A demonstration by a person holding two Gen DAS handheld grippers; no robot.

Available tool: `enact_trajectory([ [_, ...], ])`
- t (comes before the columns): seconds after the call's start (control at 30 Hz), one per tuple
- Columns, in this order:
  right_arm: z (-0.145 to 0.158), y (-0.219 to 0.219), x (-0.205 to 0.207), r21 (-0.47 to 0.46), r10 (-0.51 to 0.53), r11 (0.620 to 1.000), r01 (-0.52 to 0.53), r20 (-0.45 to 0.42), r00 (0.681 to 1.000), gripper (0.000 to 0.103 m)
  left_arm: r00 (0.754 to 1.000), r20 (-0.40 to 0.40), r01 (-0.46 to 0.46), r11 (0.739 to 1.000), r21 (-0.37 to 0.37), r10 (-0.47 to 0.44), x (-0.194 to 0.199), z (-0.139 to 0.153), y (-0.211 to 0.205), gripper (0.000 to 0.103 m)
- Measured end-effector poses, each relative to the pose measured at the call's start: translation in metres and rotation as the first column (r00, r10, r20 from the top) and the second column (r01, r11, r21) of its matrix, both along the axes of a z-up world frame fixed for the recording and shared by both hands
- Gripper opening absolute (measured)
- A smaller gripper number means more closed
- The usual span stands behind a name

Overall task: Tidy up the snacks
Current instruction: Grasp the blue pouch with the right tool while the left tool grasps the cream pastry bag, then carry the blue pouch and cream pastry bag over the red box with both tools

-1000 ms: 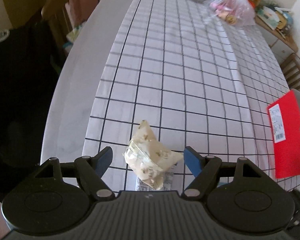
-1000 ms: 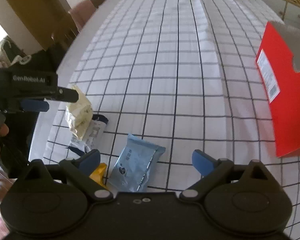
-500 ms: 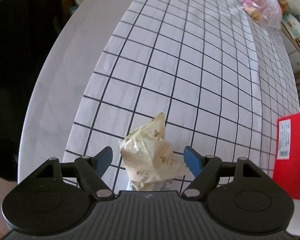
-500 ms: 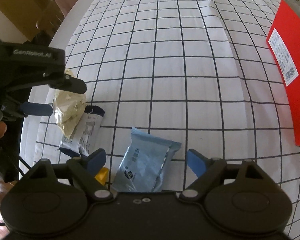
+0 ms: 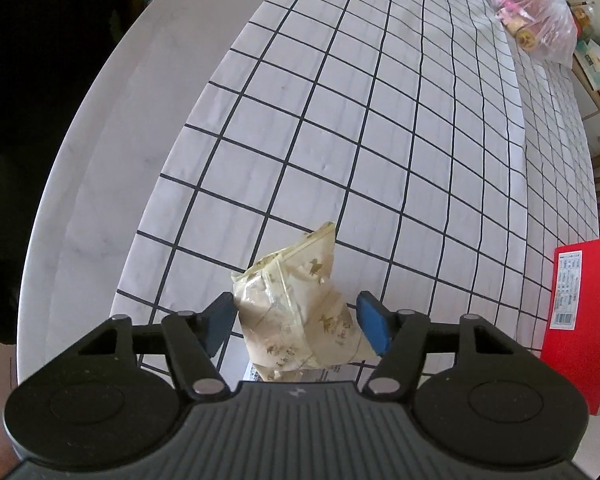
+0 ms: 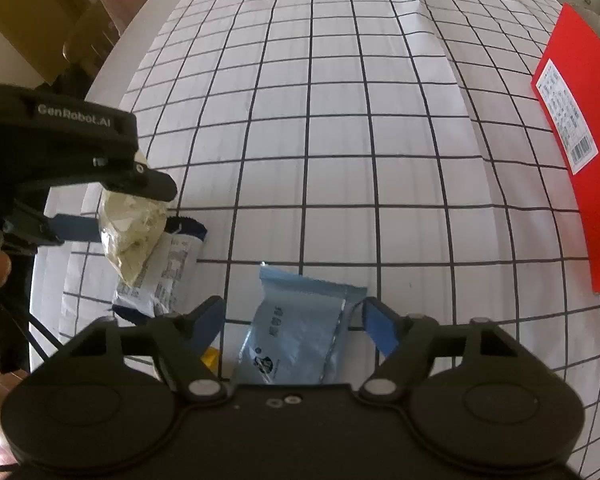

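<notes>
A cream snack packet (image 5: 292, 312) with small gold prints lies on the checked tablecloth (image 5: 380, 140) near the table's left edge, partly over a white and dark-blue packet (image 6: 168, 268). My left gripper (image 5: 296, 316) points steeply down with its jaws closing, and both blue pads touch the cream packet's sides. A light-blue foil packet (image 6: 300, 328) lies between the closing jaws of my right gripper (image 6: 290, 314). Its right pad meets the packet's edge while the left pad stands off it. The left gripper (image 6: 132, 208) shows at the left of the right wrist view.
A red box (image 6: 580, 160) lies flat at the right. Something small and yellow (image 6: 210, 360) sits beside the right gripper's left finger. A clear plastic bag (image 5: 536, 28) of goods rests at the far end. A chair (image 6: 100, 28) stands past the rounded left table edge (image 5: 80, 184).
Both grippers sank toward the table and narrowed their jaws. The left pads came onto the cream packet. The right jaws closed in around the light-blue packet.
</notes>
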State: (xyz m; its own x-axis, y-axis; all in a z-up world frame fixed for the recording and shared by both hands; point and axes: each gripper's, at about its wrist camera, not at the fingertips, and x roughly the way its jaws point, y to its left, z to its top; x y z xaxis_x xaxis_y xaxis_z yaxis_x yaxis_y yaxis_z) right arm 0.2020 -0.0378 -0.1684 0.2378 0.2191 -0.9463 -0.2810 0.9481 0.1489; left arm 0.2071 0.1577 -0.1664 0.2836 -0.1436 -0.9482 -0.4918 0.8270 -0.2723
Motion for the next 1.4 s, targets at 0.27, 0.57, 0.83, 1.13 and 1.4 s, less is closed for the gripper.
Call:
enact_trajectory([
  [0.27,0.0,-0.004,-0.001,-0.001,0.014,1.0,-0.014,0.016,1.0,0.046,1.0,0.009,-0.008,1.0,0.004,0.008,-0.005,0.004,0.004,0.055],
  [0.57,0.005,-0.037,-0.001,0.077,-0.041,0.996,0.04,0.012,0.999,0.046,0.999,0.031,-0.01,1.0,0.016,0.009,-0.023,0.011,0.007,0.047],
  [0.83,0.029,-0.069,-0.01,0.145,-0.077,0.987,0.069,0.052,0.996,0.046,0.998,0.065,0.007,1.0,0.028,-0.009,-0.048,0.03,0.007,0.046],
  [1.13,0.062,-0.109,-0.013,0.208,-0.123,0.973,0.097,0.115,0.986,0.046,0.991,0.119,0.054,0.996,0.069,-0.062,-0.063,0.064,-0.015,0.044],
  [1.4,0.094,-0.159,-0.011,0.245,-0.169,0.961,0.125,0.165,0.972,0.046,0.97,0.18,0.149,0.983,0.103,-0.166,-0.059,0.099,-0.061,0.044],
])
